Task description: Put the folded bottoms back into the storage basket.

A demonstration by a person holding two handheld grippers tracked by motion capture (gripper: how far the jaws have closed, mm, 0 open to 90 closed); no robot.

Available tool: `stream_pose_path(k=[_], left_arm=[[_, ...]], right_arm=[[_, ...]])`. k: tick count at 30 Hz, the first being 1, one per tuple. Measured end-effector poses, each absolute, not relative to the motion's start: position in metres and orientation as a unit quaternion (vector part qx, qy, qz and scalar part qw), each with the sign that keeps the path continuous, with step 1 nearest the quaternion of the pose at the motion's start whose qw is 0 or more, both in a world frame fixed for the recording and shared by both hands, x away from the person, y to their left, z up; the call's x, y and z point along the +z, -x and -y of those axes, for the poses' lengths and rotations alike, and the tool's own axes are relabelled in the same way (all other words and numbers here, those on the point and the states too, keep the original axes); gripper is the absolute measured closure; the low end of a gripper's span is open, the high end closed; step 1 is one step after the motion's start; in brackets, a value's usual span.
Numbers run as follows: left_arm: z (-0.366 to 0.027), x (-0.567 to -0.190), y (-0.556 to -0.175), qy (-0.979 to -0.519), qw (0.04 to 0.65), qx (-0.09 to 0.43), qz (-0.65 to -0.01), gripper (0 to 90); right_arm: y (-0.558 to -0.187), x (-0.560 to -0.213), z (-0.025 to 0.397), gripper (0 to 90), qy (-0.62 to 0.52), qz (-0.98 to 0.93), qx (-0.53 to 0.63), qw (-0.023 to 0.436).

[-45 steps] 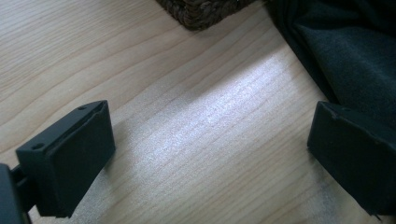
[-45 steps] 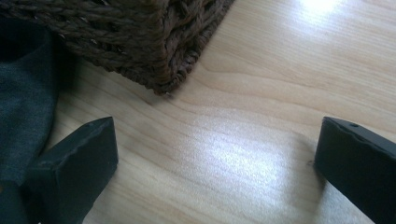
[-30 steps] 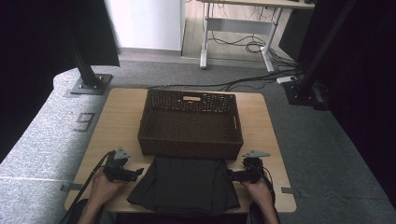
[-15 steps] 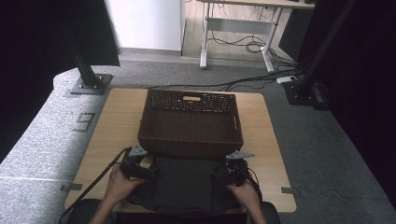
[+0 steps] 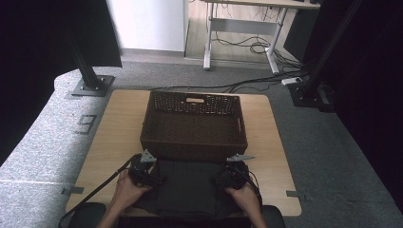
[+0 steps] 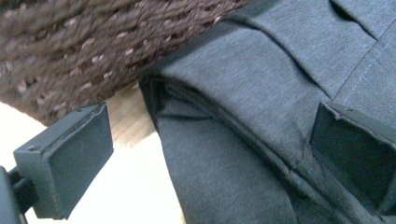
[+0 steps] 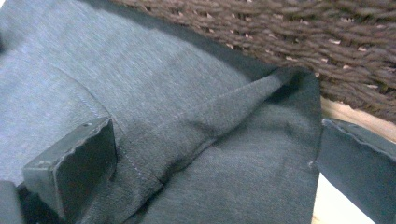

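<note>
Folded grey garment (image 5: 189, 187) before basket (image 5: 194, 126); left tongs (image 6: 210, 158) and right tongs (image 7: 219, 158) wide, straddling its edges.

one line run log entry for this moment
left gripper: open, astride left edge of folded dark grey cloth | right gripper: open, astride right edge | dark brown woven basket: behind cloth

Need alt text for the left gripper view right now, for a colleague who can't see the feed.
The left gripper, jaws open, straddles the folded edge of a dark grey garment lying on the wooden table. A brown wicker basket stands just behind the garment.
</note>
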State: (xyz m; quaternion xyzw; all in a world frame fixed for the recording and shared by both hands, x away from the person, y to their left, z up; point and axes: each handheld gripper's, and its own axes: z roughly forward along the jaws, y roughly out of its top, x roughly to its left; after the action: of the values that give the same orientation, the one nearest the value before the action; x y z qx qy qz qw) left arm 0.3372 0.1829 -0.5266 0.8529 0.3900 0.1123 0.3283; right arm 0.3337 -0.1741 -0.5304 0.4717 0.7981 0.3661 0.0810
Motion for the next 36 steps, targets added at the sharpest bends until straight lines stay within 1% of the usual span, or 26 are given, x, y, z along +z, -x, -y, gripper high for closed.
stream_pose_path(k=[4, 5, 7, 8, 9, 13, 14, 15, 16, 17, 18, 19, 23, 24, 25, 26, 27, 30, 31, 32, 33, 34, 35, 36], left_arm=[[-0.187, -0.532, -0.339, -0.856, 0.322, 0.083, -0.395, 0.0], [-0.187, -0.532, -0.339, -0.856, 0.322, 0.083, -0.395, 0.0], [-0.190, -0.536, -0.342, -0.851, 0.333, 0.065, -0.401, 0.0], [-0.190, -0.536, -0.342, -0.851, 0.333, 0.065, -0.401, 0.0], [-0.192, -0.538, -0.344, -0.848, 0.337, 0.052, -0.406, 0.0], [-0.192, -0.540, -0.343, -0.847, 0.344, 0.052, -0.402, 0.0], [-0.192, -0.540, -0.342, -0.848, 0.344, 0.053, -0.400, 0.0], [-0.190, -0.541, -0.340, -0.849, 0.348, 0.055, -0.394, 0.0], [-0.190, -0.541, -0.340, -0.849, 0.348, 0.055, -0.394, 0.1], [-0.188, -0.541, -0.338, -0.850, 0.351, 0.052, -0.388, 2.0], [-0.188, -0.541, -0.338, -0.850, 0.351, 0.052, -0.388, 4.3], [-0.186, -0.540, -0.336, -0.853, 0.359, 0.043, -0.377, 9.1], [-0.185, -0.539, -0.335, -0.855, 0.354, 0.044, -0.376, 10.8], [-0.185, -0.539, -0.335, -0.855, 0.354, 0.044, -0.376, 12.6], [-0.184, -0.538, -0.334, -0.855, 0.357, 0.039, -0.374, 12.6], [-0.184, -0.539, -0.334, -0.854, 0.359, 0.038, -0.374, 14.9], [-0.183, -0.538, -0.334, -0.854, 0.358, 0.039, -0.375, 15.2], [-0.181, -0.538, -0.334, -0.855, 0.360, 0.036, -0.373, 18.4], [-0.181, -0.538, -0.333, -0.855, 0.360, 0.035, -0.372, 19.6], [-0.181, -0.538, -0.333, -0.855, 0.361, 0.034, -0.372, 21.2], [-0.181, -0.537, -0.333, -0.855, 0.361, 0.033, -0.371, 22.2], [-0.182, -0.537, -0.333, -0.855, 0.361, 0.032, -0.371, 22.2], [-0.182, -0.537, -0.334, -0.855, 0.359, 0.032, -0.374, 20.6], [-0.182, -0.537, -0.334, -0.854, 0.356, 0.034, -0.377, 17.9]], right_arm=[[-0.338, -0.538, 0.174, 0.0, -0.478, -0.801, 0.351, 0.083], [-0.338, -0.539, 0.175, 0.0, -0.480, -0.800, 0.352, 0.080], [-0.339, -0.539, 0.176, 0.0, -0.484, -0.798, 0.351, 0.075], [-0.339, -0.539, 0.176, 0.0, -0.484, -0.798, 0.351, 0.075], [-0.339, -0.540, 0.176, 0.0, -0.485, -0.798, 0.351, 0.074], [-0.343, -0.541, 0.178, 0.0, -0.481, -0.802, 0.350, 0.057], [-0.343, -0.540, 0.178, 1.8, -0.480, -0.802, 0.350, 0.056], [-0.342, -0.539, 0.177, 7.9, -0.477, -0.804, 0.353, 0.049], [-0.342, -0.539, 0.177, 7.9, -0.477, -0.804, 0.353, 0.049], [-0.340, -0.537, 0.178, 21.4, -0.469, -0.802, 0.371, 0.017], [-0.340, -0.537, 0.178, 21.4, -0.469, -0.802, 0.371, 0.017], [-0.338, -0.538, 0.180, 26.4, -0.464, -0.799, 0.382, -0.002], [-0.337, -0.537, 0.177, 26.5, -0.459, -0.804, 0.377, -0.008], [-0.337, -0.537, 0.177, 26.5, -0.459, -0.804, 0.377, -0.008], [-0.337, -0.537, 0.176, 26.0, -0.457, -0.805, 0.377, -0.012], [-0.338, -0.537, 0.175, 25.0, -0.455, -0.806, 0.377, -0.019], [-0.338, -0.536, 0.174, 23.6, -0.454, -0.808, 0.376, -0.021], [-0.339, -0.536, 0.164, 12.5, -0.442, -0.816, 0.370, -0.033], [-0.338, -0.535, 0.158, 12.0, -0.434, -0.827, 0.357, -0.023], [-0.337, -0.533, 0.150, 12.6, -0.422, -0.840, 0.340, -0.008], [-0.335, -0.533, 0.144, 16.1, -0.414, -0.847, 0.334, 0.002], [-0.335, -0.533, 0.144, 16.1, -0.414, -0.847, 0.334, 0.002], [-0.336, -0.533, 0.146, 19.8, -0.416, -0.845, 0.336, 0.002], [-0.337, -0.532, 0.149, 20.1, -0.422, -0.840, 0.340, -0.005]])
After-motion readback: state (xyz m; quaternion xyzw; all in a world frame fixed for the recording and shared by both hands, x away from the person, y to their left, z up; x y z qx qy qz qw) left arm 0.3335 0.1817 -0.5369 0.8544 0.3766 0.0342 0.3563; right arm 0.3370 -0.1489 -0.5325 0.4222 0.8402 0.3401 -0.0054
